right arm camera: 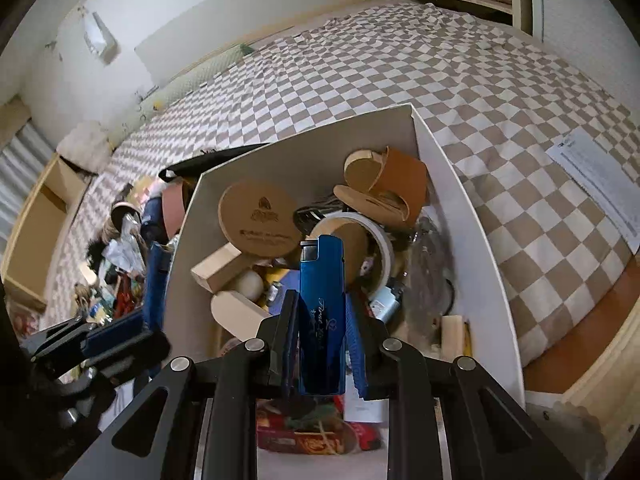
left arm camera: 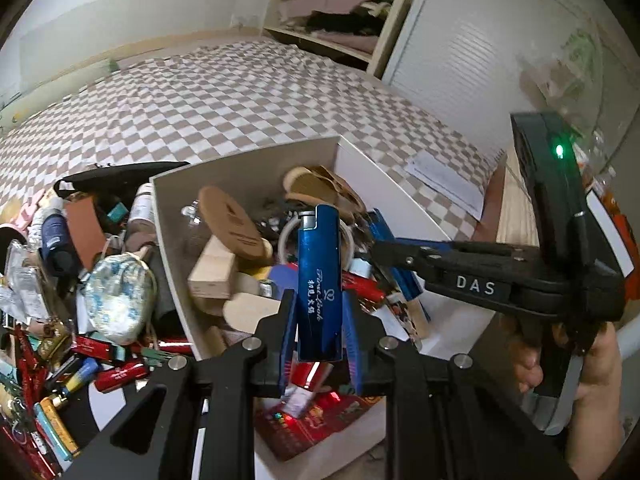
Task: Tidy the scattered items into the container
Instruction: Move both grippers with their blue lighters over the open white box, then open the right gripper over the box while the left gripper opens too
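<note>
A white open box (left arm camera: 256, 160) (right arm camera: 480, 216) holds wooden discs, blocks, tape and other clutter. My left gripper (left arm camera: 320, 312) is shut on a blue lighter (left arm camera: 320, 280), held upright over the box. My right gripper (right arm camera: 324, 320) is shut on a second blue lighter (right arm camera: 322, 312), also upright over the box. In the left wrist view the right gripper (left arm camera: 384, 248) reaches in from the right above the box. In the right wrist view the left gripper (right arm camera: 156, 264) shows by the box's left wall. Scattered lighters (left arm camera: 120, 374) lie left of the box.
A pile of items lies left of the box: a patterned pouch (left arm camera: 120, 296), bottles (left arm camera: 56, 236), a black bag (left arm camera: 120, 172). A checkered bedcover (left arm camera: 240, 92) lies behind. A paper sheet (right arm camera: 596, 176) rests on it. A shelf with clothes (left arm camera: 340, 8) stands at the back.
</note>
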A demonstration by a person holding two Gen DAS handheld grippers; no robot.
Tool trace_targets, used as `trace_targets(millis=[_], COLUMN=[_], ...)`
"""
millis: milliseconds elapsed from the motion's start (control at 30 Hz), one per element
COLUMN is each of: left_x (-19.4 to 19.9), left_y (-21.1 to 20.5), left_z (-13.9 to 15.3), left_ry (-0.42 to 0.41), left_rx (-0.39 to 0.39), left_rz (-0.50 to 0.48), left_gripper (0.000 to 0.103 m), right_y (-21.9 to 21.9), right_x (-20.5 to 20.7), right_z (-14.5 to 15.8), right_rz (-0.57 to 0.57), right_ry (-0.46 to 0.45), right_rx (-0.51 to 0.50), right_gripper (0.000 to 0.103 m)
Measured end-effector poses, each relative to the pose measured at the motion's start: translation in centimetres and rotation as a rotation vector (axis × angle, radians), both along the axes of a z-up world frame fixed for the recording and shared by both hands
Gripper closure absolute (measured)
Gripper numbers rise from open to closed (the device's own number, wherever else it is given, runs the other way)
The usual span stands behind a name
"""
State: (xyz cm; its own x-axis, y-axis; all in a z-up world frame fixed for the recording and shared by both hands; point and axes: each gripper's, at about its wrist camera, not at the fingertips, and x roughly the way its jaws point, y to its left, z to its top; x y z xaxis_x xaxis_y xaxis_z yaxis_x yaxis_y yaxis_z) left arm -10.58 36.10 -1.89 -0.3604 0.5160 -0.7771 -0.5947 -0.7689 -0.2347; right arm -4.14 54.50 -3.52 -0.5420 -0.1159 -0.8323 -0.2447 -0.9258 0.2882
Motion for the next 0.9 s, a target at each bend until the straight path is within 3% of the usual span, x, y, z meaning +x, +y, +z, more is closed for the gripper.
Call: trace_targets(millis=[133,600,633,700,833,900], left_x=[0.3,0.6,0.6,0.5,0.5,0.5], left_y=[0.9,1.6,1.5,1.3,0.9,0.7], left_z=[-1.0,-3.4,-3.6,-3.9,-4.2,-4.3], left_ry=[-0.012,-0.037,-0.039,-0.044,-0.044,-0.043], left_rx=[-0.025,-0.083,-0.088,-0.092,-0.106,-0.113], left_rz=[-0.007,-0.002,0.003,0.015,0.026,0.031], left_gripper=[0.081,0.080,0.077,0.052,0.050,0.044], right_y=[-0.1,-0.1,-0.1,0.0,0.0,-0.1], right_x=[0.1,-0.2,-0.3,-0.3,-0.5,-0.6], right_z=[-0.4,-0.3,-0.4,-0.6,-0.7,-0.7], right_rz=[-0.009,-0.021,-0.024,-0.029,-0.034,-0.030], right_ry=[-0.032,-0.036,-0.039,-0.048,-0.059,-0.060], right_rx=[0.072,0.059,0.062,0.065,0.068,0.070], right_gripper=[0.080,0.080,0.080,0.080,0.080,0.080])
